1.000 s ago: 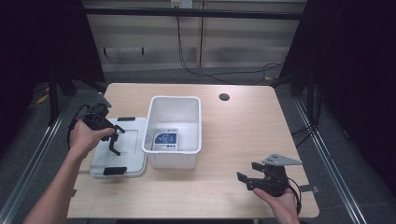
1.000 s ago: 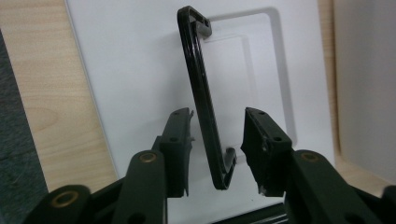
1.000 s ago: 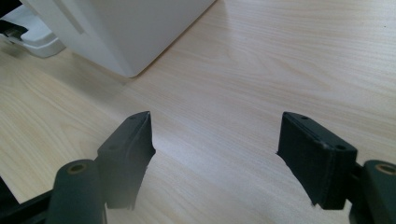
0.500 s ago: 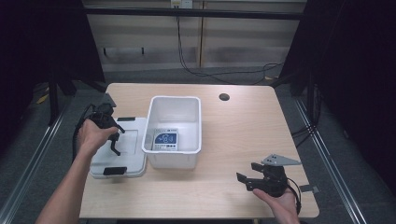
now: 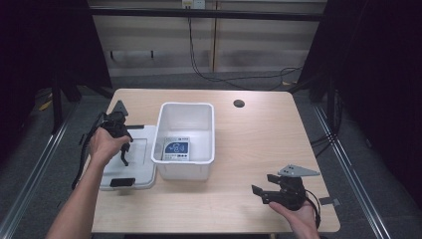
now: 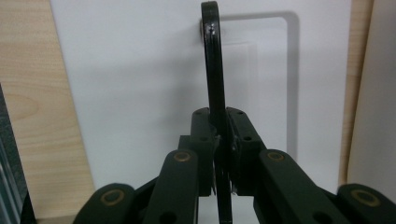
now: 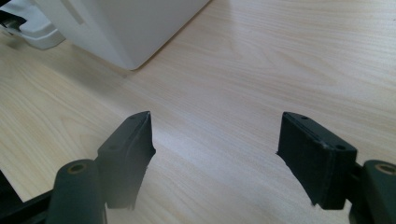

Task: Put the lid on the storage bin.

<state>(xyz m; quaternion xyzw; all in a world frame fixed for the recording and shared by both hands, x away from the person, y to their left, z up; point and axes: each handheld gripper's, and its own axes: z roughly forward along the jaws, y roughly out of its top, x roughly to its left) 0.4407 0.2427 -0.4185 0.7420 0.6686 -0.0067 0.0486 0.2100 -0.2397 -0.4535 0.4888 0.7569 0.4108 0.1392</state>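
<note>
**Left gripper clamps a black latch on the white lid**

In the left gripper view the jaws hide the near end of a thin black latch [image 6: 214,70]; only its rounded far end shows, lying against the lid [image 6: 140,93], a smooth, matte white plastic sheet with a faint raised rectangle moulded into it. The left gripper [image 6: 219,135] has just been closing, and its pads now press together on that flat black strip. From the high view the same gripper [image 5: 123,149] sits over the lid [image 5: 142,172], but the person's left hand [image 5: 104,145] covers most of it, and the latch is too small to make out there. A second black latch [image 5: 122,182] lies at the lid's near edge.

The lid rests flat on the pale wood-grain table [image 5: 259,134], just left of an open white bin [image 5: 186,142] with rounded corners. A blue-and-white printed card [image 5: 176,149] lies on the bin's floor; its print is unreadable.

The right gripper [image 5: 263,190] rests near the table's front right, its jaws standing well apart with nothing between them. In the right gripper view its blocky black pads [image 7: 317,154] hang over bare wood, with the bin's corner [image 7: 126,28] cut off at the top.
</note>
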